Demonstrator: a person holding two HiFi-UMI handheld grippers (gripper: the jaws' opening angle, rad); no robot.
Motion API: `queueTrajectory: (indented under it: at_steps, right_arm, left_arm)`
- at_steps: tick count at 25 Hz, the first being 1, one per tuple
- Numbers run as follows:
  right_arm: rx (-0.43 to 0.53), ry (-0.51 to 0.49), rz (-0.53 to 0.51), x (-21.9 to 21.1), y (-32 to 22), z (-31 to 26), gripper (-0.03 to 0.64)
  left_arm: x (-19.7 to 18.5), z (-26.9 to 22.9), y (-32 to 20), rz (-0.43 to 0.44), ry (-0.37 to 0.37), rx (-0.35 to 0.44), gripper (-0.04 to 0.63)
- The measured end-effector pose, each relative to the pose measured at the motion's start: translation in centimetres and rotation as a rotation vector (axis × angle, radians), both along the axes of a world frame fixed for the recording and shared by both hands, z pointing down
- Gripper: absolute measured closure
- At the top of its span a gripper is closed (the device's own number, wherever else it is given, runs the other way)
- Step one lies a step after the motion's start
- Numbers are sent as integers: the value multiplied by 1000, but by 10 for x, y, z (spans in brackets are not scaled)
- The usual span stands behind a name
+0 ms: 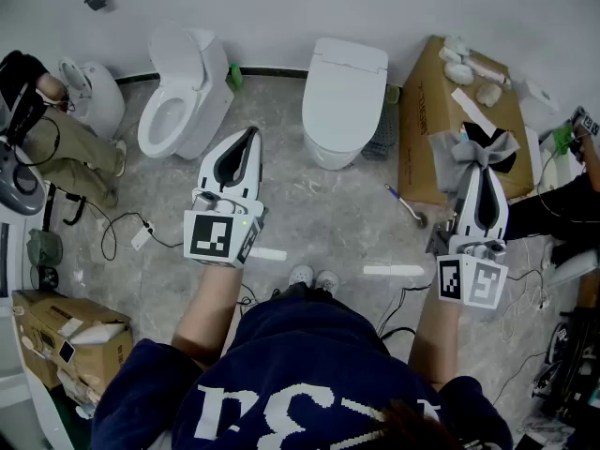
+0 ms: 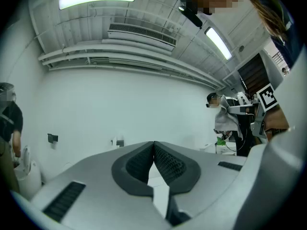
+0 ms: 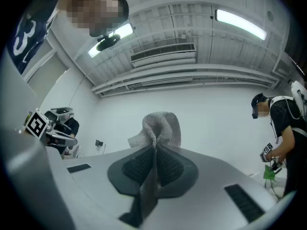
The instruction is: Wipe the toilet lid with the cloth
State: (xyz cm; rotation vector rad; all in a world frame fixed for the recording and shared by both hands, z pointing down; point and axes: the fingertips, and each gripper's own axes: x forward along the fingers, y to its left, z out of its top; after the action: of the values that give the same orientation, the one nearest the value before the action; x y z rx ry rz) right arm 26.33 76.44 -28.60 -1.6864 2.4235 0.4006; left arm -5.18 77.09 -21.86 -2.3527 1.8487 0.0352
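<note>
We're pinching the grey cloth (image 1: 461, 151) in our right tool (image 1: 485, 169), left tool (image 1: 247, 143) shut on nothing, so we'd lay it flat on the closed toilet lid (image 1: 345, 84) ahead and sweep evenly.

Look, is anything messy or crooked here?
A thin tool lies loose on the floor beside the box. The open toilet stands askew to the wall, unlike the closed one beside it.

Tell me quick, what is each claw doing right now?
Left claw: closed, holding nothing.
Right claw: closed on the grey cloth.
</note>
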Motion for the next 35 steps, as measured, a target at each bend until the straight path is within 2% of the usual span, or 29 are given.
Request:
queueTrajectory:
  at_steps: [4,9,19,24,28,35]
  right_arm:
    - [4,-16,0,17,4,7,583]
    - [18,-87,-38,34,10,7,581]
    - [2,-105,-77,49,-5,13,581]
    - [-20,-99,-82,42,-29,25,581]
    - [-35,-97,-77,27,-70,33,581]
    - [-4,-69,-66,-34,-154,16,581]
  left_arm:
    - [12,1,-1,1,17,-1,575]
    - [27,0,-1,-1,9,0,575]
    - [51,2,-11,-15,8,7,575]
    - [43,15,-36,-25,10,-8,575]
    - [27,25,-75,-22,11,-26,575]
    - [-19,20,-162,13,10,-8,575]
